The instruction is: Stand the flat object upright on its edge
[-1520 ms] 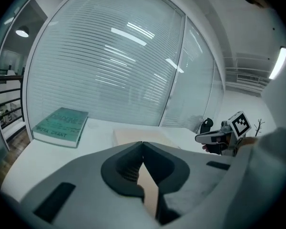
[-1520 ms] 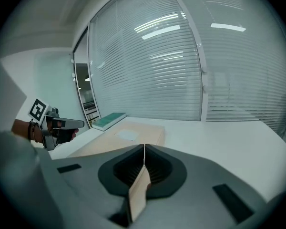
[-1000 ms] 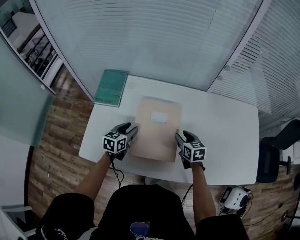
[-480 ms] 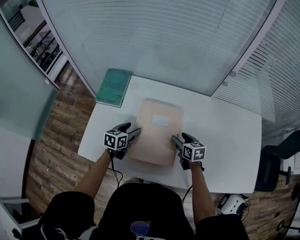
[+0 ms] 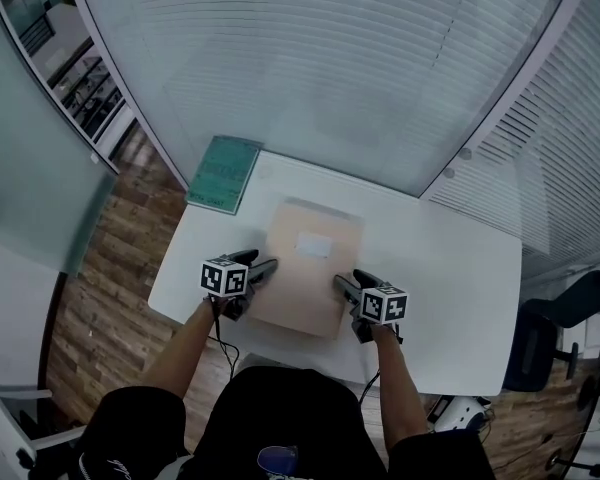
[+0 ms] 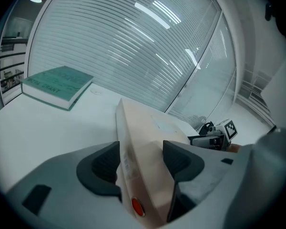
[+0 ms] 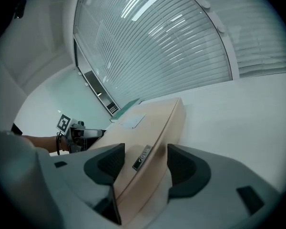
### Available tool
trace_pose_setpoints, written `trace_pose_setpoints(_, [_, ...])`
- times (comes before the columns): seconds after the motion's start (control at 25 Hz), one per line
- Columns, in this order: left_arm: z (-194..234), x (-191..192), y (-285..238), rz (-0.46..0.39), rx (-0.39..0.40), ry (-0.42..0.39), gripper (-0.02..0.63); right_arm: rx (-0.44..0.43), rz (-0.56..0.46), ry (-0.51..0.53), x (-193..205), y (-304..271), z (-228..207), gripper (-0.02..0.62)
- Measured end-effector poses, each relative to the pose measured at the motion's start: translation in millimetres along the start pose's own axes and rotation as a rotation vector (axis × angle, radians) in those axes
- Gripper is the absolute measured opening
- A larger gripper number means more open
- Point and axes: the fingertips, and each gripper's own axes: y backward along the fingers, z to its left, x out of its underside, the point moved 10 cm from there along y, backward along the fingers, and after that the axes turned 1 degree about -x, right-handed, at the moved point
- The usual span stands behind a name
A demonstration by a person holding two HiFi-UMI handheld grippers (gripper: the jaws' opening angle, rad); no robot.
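Note:
A flat beige box (image 5: 305, 263) with a white label lies on the white table (image 5: 450, 268), its near end close to the front edge. My left gripper (image 5: 261, 267) is at its near left edge and my right gripper (image 5: 341, 281) at its near right edge. In the left gripper view the box's edge (image 6: 148, 142) runs between the jaws of my left gripper (image 6: 140, 163). In the right gripper view the box (image 7: 152, 123) lies likewise in my right gripper (image 7: 145, 162), with a gap at one pad. Both sets of jaws have just been opening and stand wide around the box.
A green book (image 5: 223, 173) lies at the table's far left corner, also seen as the green book (image 6: 57, 85) in the left gripper view. Glass walls with blinds stand right behind the table. Wooden floor lies to the left. A dark chair (image 5: 550, 328) stands at the right.
Both grippers have slid inward onto the box's near side edges and sunk a little. Their jaws have spread wider, and the box edges now sit between them.

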Motion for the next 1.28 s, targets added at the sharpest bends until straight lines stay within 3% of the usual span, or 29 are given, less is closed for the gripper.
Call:
trace_pose_setpoints(0.12, [-2.1,0.9,-0.9,0.011,0.006,0.009,0.261,-0.015,0.006,0.000,1.4,-2.0,-0.3,0.275])
trace_pose_setpoints(0.56, [-5.9,1.9,-2.1,-0.022,-0.012,0.053,0.256,-0.022,0.002,-0.001,1.4,-3.2,-1.3,0.276])
trace_pose_setpoints(1.28, [-15.6,-3.4,4.2,-0.034,-0.030,0.026,0.255,-0.022,-0.027,-0.002,-3.4,1.4,4.2,0.275])
